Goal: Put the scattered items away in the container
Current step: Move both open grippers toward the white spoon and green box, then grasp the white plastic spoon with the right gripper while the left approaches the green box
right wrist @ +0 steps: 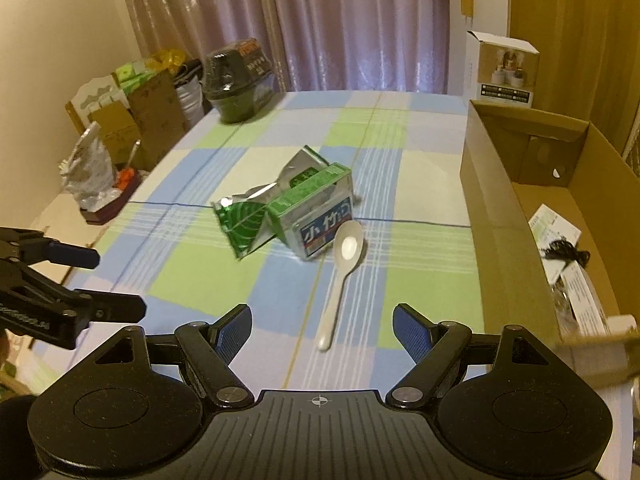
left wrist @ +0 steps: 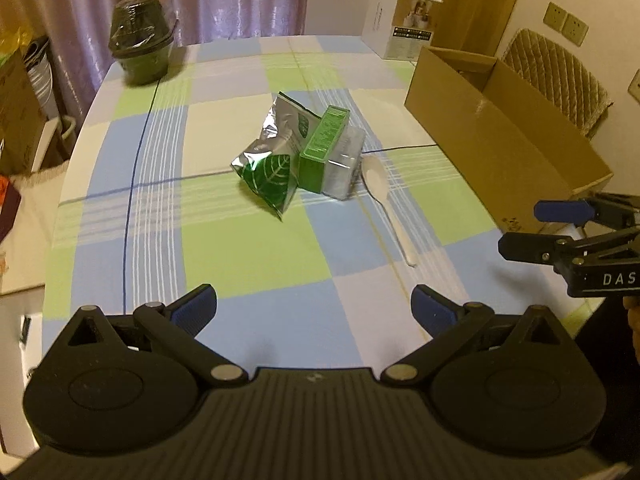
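Note:
A silver-green foil pouch (left wrist: pixel 267 168) (right wrist: pixel 248 222) lies mid-table against a green carton (left wrist: pixel 322 142) (right wrist: pixel 308 196) and a clear plastic pack (left wrist: pixel 344 168) (right wrist: pixel 324 230). A white plastic spoon (left wrist: pixel 384 200) (right wrist: pixel 342 276) lies just right of them, handle toward me. The open cardboard box (left wrist: pixel 492 136) (right wrist: pixel 504 240) stands at the right and holds papers and a black cable. My left gripper (left wrist: pixel 314 306) (right wrist: pixel 120 284) hovers open over the near cloth, nothing between its fingers. My right gripper (right wrist: pixel 322 332) (left wrist: pixel 520 230) is open too, just short of the spoon handle.
A checked cloth (left wrist: pixel 248 264) covers the table. A wrapped dark bowl (left wrist: pixel 142 48) (right wrist: pixel 236 84) stands at the far left corner, a white carton (left wrist: pixel 400 20) (right wrist: pixel 504 68) at the far right. Boxes and bags (right wrist: pixel 120 128) crowd the floor left of the table. Curtains hang behind.

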`<action>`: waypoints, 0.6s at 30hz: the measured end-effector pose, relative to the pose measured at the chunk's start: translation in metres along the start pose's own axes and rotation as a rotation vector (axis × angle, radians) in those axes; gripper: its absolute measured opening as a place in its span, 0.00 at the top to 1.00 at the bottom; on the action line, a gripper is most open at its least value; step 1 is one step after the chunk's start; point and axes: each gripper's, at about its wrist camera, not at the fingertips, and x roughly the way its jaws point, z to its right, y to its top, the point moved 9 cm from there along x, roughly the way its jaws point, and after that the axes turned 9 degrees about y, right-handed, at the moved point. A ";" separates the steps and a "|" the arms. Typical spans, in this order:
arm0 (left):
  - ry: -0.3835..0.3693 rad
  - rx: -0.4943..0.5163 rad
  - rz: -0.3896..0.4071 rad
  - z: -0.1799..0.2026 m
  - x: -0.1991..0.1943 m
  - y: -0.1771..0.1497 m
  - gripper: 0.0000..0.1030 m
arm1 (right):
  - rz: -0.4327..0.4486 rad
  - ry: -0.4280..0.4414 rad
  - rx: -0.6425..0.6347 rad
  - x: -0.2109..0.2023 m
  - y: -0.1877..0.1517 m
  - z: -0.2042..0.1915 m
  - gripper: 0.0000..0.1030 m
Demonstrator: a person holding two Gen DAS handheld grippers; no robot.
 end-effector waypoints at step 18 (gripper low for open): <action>-0.058 0.180 0.040 0.009 0.094 0.056 0.15 | -0.015 -0.043 0.058 0.109 0.027 0.046 0.20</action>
